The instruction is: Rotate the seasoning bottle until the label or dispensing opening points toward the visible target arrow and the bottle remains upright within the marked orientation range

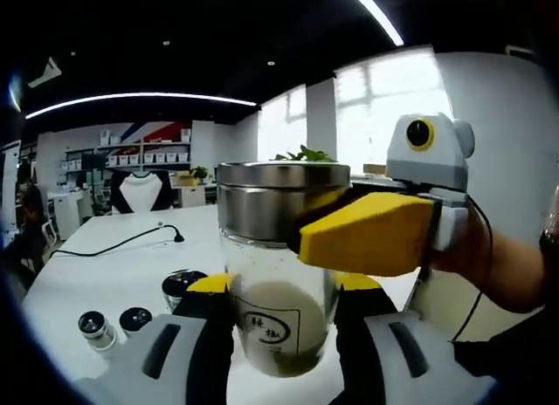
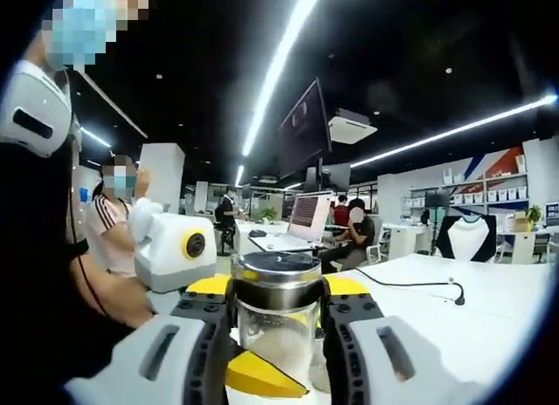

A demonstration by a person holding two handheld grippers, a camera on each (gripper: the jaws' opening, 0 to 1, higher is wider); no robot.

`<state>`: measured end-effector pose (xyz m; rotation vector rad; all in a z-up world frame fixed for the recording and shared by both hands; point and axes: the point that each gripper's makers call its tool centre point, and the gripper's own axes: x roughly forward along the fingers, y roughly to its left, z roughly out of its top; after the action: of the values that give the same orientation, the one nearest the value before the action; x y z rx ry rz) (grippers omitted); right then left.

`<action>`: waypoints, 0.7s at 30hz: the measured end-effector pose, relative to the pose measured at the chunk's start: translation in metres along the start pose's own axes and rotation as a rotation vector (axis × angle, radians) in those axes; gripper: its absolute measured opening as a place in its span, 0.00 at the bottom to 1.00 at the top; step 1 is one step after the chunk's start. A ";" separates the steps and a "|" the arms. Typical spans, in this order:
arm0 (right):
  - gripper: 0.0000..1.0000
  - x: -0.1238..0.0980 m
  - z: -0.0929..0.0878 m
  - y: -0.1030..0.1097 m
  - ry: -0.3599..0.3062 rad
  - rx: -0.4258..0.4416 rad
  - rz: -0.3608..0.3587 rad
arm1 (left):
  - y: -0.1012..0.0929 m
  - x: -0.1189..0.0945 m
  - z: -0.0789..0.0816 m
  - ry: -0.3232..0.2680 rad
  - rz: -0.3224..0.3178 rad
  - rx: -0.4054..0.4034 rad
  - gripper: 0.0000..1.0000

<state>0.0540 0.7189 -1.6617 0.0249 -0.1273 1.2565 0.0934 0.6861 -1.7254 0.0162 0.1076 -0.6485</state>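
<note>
The white worktop [image 1: 105,274] carries a black cable [image 1: 122,241] and, at its near edge, three small dark-capped jars [image 1: 131,318]. Over it the seasoning bottle [image 1: 281,274], a clear glass jar with a steel lid [image 1: 281,198], stands upright with pale powder in its lower part and its label [image 1: 266,325] facing the left gripper view. The left tongs [image 1: 281,287] are closed on the glass body, one jaw on each side. The right tongs [image 2: 278,293] clamp the bottle just under its lid, their yellow pads pressed to it from both sides.
</note>
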 end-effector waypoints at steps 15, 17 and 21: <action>0.40 0.017 0.000 -0.006 0.039 -0.106 -0.252 | 0.016 -0.006 0.000 0.004 0.092 0.017 0.46; 0.40 0.019 -0.003 -0.009 0.029 -0.053 -0.253 | 0.016 -0.007 0.000 0.004 0.095 0.027 0.46; 0.37 0.018 -0.002 -0.012 0.011 -0.005 -0.257 | 0.016 -0.008 0.000 0.005 0.095 0.037 0.46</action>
<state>0.0716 0.7323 -1.6615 0.0292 -0.1136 0.9993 0.0967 0.7033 -1.7244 0.0584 0.0985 -0.5555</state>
